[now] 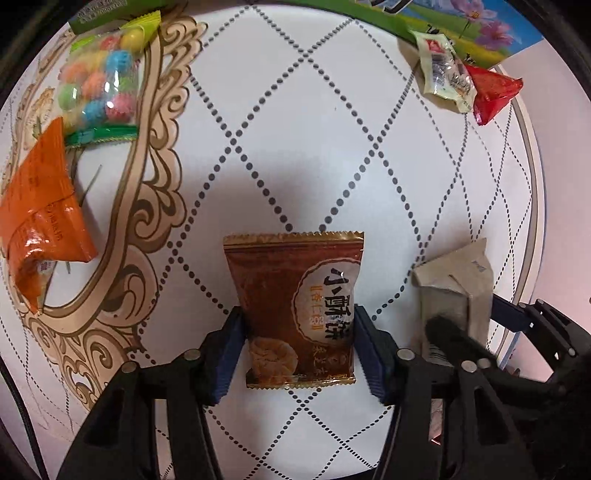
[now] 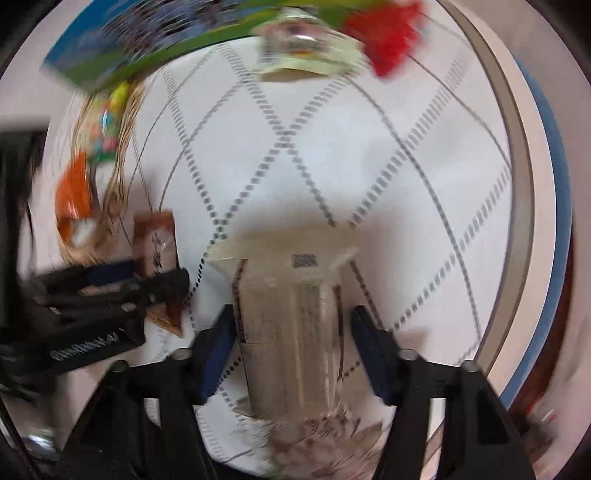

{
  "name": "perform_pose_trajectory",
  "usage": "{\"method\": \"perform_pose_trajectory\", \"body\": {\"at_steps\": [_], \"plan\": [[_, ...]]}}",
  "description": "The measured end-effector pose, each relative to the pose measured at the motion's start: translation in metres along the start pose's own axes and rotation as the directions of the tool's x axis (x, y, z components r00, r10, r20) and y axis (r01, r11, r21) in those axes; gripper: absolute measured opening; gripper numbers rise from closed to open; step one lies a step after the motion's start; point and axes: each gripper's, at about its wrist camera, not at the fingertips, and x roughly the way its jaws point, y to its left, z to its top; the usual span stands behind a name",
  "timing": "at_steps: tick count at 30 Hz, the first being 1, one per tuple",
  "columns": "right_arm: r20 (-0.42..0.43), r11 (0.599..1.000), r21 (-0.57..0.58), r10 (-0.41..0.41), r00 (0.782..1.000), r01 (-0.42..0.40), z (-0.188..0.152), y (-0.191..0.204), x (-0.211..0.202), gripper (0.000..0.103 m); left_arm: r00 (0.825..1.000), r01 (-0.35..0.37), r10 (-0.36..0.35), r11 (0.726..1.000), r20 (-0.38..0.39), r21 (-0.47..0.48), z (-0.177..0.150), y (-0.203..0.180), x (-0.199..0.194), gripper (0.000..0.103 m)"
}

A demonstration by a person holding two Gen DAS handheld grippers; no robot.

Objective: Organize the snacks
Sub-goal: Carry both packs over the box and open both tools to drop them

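Observation:
My left gripper (image 1: 297, 325) is shut on a brown pastry packet (image 1: 295, 306), its blue pads pressing both sides. My right gripper (image 2: 293, 325) straddles a tan paper-wrapped snack (image 2: 291, 325); a gap shows on the right side and the view is blurred, so contact is unclear. That tan snack (image 1: 456, 291) and the right gripper (image 1: 491, 325) show at right in the left wrist view. The left gripper (image 2: 110, 291) with the brown packet (image 2: 155, 247) shows at left in the right wrist view.
On the white dotted-diamond tablecloth (image 1: 295, 129) lie a bag of coloured candy balls (image 1: 101, 81), an orange packet (image 1: 40, 214), a cream packet (image 1: 445, 72) and a red packet (image 1: 493, 94). A green and blue flowered box (image 1: 461, 22) stands at the back.

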Motion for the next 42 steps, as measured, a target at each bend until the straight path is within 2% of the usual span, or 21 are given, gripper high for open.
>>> {"method": "perform_pose_trajectory", "body": {"at_steps": [3, 7, 11, 13, 18, 23, 29, 33, 37, 42], "plan": [[0.009, 1.0, 0.006, 0.0, 1.0, 0.0, -0.001, 0.005, -0.004, 0.057, 1.0, 0.003, -0.003, 1.0, 0.025, -0.005, -0.003, -0.006, -0.019, 0.054], [0.013, 0.992, 0.09, 0.092, 0.996, -0.093, 0.0, -0.009, -0.015, 0.056, 0.998, 0.02, -0.019, 1.0, 0.065, -0.012, -0.002, -0.005, -0.044, 0.054], [0.069, 0.975, 0.126, 0.176, 0.982, -0.183, 0.009, -0.021, -0.051, 0.054, 0.99, 0.059, -0.057, 0.998, 0.13, -0.007, 0.006, -0.003, -0.085, 0.054], [0.11, 0.971, 0.112, 0.201, 0.973, -0.213, 0.018, -0.019, -0.071, 0.053, 0.984, 0.071, -0.071, 0.997, 0.165, 0.003, 0.012, -0.002, -0.107, 0.054], [0.214, 0.963, 0.054, 0.246, 0.945, -0.263, 0.059, 0.005, -0.115, 0.052, 0.963, 0.07, -0.072, 0.997, 0.258, 0.016, 0.059, 0.01, -0.163, 0.054], [0.292, 0.957, -0.006, 0.28, 0.914, -0.291, 0.104, 0.019, -0.15, 0.052, 0.938, 0.03, -0.036, 0.999, 0.344, 0.021, 0.088, 0.026, -0.206, 0.054], [0.305, 0.945, -0.066, 0.326, 0.895, -0.322, 0.134, 0.021, -0.184, 0.051, 0.922, 0.023, -0.029, 1.0, 0.387, 0.019, 0.098, 0.039, -0.231, 0.054], [0.306, 0.944, -0.097, 0.33, 0.893, -0.316, 0.163, 0.028, -0.196, 0.051, 0.916, 0.001, -0.011, 1.0, 0.401, 0.024, 0.122, 0.04, -0.246, 0.054], [0.289, 0.947, -0.126, 0.32, 0.902, -0.296, 0.206, 0.037, -0.207, 0.051, 0.917, -0.089, 0.061, 0.995, 0.393, 0.052, 0.161, 0.038, -0.253, 0.054], [0.212, 0.96, -0.136, 0.268, 0.94, -0.243, 0.262, 0.051, -0.183, 0.052, 0.936, -0.192, 0.161, 0.979, 0.314, 0.07, 0.206, 0.048, -0.236, 0.054]]}}
